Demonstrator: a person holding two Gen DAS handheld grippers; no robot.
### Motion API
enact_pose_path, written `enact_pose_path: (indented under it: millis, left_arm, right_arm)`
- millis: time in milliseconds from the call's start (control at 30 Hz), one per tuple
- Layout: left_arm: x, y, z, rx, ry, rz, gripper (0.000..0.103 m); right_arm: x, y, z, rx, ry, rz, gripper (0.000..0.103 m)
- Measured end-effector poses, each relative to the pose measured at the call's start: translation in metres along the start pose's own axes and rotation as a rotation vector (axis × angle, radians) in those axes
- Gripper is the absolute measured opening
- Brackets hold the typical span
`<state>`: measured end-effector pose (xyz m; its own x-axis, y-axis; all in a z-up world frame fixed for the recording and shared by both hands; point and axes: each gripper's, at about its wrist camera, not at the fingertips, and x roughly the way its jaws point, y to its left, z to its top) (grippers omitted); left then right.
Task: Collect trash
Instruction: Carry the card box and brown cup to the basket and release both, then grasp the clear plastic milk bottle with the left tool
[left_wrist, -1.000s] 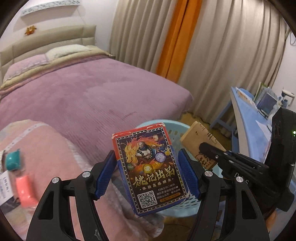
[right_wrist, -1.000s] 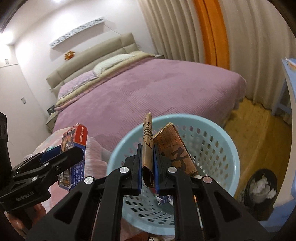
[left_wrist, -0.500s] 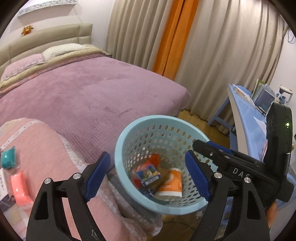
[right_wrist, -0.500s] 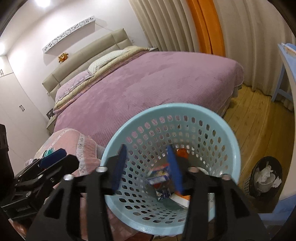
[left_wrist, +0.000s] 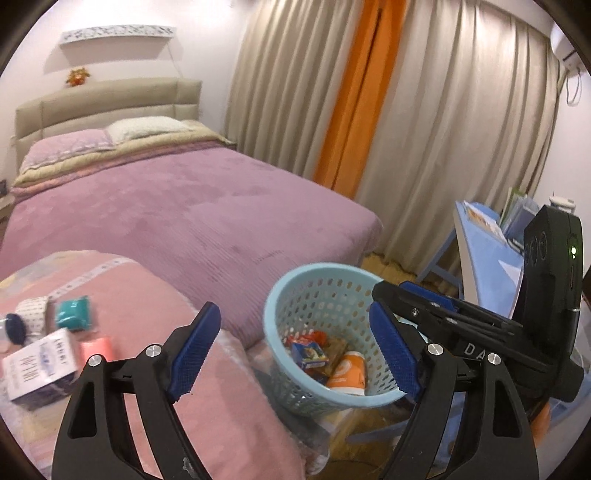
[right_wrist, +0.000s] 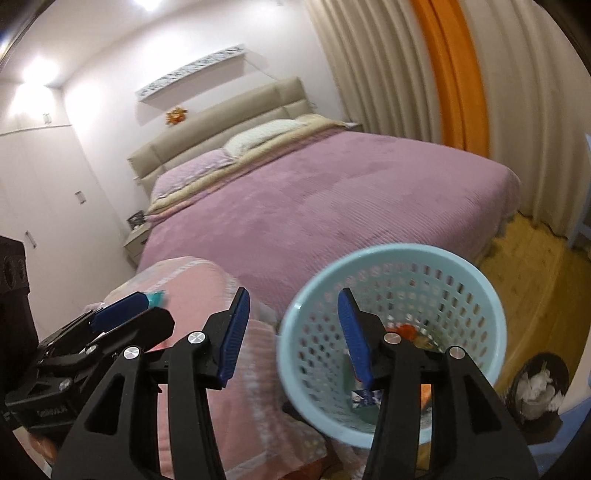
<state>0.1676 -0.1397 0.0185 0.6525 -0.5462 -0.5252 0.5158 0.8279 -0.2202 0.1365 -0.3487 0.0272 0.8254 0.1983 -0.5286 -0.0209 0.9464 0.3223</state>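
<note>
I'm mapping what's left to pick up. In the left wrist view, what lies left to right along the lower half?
white box → teal item → pink item → light blue basket → right gripper

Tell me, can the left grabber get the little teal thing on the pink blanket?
Probably yes. The left gripper is open and empty, and the teal thing lies uncovered on top of the pink blanket, off to the gripper's left, with nothing between them.
</note>
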Motion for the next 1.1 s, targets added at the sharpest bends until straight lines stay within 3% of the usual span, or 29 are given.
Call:
enact_pose_path:
  millis: [300, 500, 800, 900, 1033, 1100]
  left_arm:
    - [-0.053, 0.019, -0.004, -0.001, -0.102, 0.091, 0.083]
    - [-0.080, 0.062, -0.009, -0.062, -0.138, 0.170, 0.083]
    - [-0.124, 0.179, -0.020, -0.243, -0.130, 0.353, 0.083]
    - [-0.143, 0.226, -0.020, -0.307, -0.114, 0.345, 0.089]
    - [-0.161, 0.287, -0.026, -0.410, -0.115, 0.432, 0.089]
    - [-0.156, 0.309, -0.027, -0.438, -0.093, 0.432, 0.089]
  right_arm:
    - [-0.003, 0.056, 0.003, -0.087, -0.016, 0.085, 0.051]
    - [0.008, 0.089, -0.003, -0.127, 0.001, 0.140, 0.055]
    - [0.068, 0.153, -0.024, -0.200, 0.110, 0.208, 0.058]
    - [0.091, 0.166, -0.035, -0.190, 0.181, 0.258, 0.058]
    - [0.117, 0.179, -0.051, -0.201, 0.224, 0.239, 0.058]
    - [0.124, 0.181, -0.056, -0.212, 0.227, 0.217, 0.058]
